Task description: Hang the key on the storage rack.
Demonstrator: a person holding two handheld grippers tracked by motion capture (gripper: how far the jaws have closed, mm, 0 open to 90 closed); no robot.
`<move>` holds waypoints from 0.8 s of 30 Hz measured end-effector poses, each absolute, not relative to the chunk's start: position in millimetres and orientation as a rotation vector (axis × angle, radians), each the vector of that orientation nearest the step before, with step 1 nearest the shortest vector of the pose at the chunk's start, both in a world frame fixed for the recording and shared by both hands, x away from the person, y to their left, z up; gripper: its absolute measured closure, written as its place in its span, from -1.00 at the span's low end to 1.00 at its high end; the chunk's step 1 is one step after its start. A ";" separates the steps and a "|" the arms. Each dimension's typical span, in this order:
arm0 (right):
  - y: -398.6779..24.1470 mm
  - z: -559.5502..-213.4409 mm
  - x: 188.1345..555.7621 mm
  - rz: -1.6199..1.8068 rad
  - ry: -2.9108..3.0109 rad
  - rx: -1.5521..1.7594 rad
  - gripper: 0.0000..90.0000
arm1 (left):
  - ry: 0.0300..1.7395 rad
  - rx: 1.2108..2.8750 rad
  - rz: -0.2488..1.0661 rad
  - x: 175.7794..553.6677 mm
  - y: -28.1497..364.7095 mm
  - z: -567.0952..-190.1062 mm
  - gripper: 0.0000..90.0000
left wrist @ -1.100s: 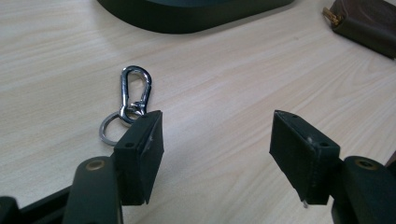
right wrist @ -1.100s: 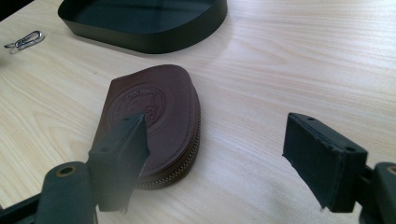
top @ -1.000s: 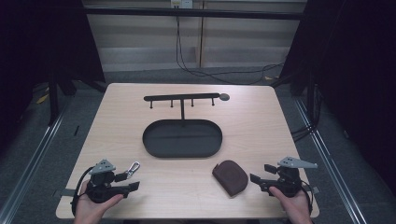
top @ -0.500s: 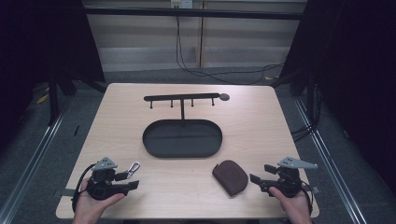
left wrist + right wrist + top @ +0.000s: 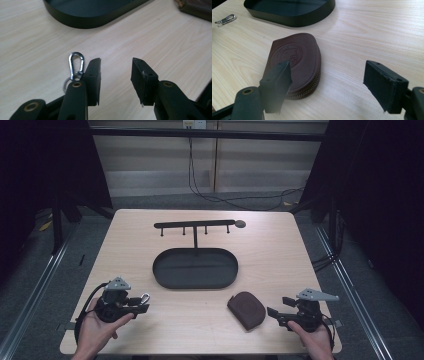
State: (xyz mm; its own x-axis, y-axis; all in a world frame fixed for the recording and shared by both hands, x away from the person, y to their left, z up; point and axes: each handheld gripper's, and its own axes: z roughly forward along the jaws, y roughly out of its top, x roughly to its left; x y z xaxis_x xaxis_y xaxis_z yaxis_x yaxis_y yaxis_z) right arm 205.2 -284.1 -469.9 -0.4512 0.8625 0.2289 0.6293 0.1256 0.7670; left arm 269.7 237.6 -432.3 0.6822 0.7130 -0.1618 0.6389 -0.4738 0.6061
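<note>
Hands come in over the near edge of the pale wooden table (image 5: 125, 250), each holding a claw. The left claw (image 5: 144, 306) sits by the near left corner, its jaws parted with bare wood between them, gripping nothing; a small silver snap clip (image 5: 76, 65) on a ring lies on the table just beside the outer face of one jaw. The right claw (image 5: 272, 313) sits by the near right corner, jaws spread wide and empty, pointing toward a brown leather pouch (image 5: 295, 62) that lies flat near the near edge, right of centre. One jaw stands in front of the pouch's near edge in the right gripper view; whether it touches I cannot tell. The pouch has a zip along its rim and a round embossed stamp on its top face, with lettering too faint to read. At the middle of the table rests a black oval tray (image 5: 165, 279), and behind it, toward the far edge, a black rack (image 5: 195, 224) with a horizontal bar and short pegs hanging down.
</note>
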 end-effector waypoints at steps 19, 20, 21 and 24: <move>-284.2 -470.9 206.8 1.237 2.144 1.463 -0.51 | 1.100 2.456 0.102 304.3 231.5 -439.6 0.42; -284.2 -471.1 207.0 1.236 2.145 1.463 -0.51 | 1.098 2.458 0.080 306.4 231.4 -439.2 0.42; -284.2 -471.2 207.2 1.235 2.147 1.466 -0.51 | 1.096 2.465 0.074 308.3 230.8 -438.8 0.46; -284.0 -471.2 207.1 1.233 2.150 1.466 -0.51 | 1.106 2.492 0.058 317.3 229.4 -437.7 0.50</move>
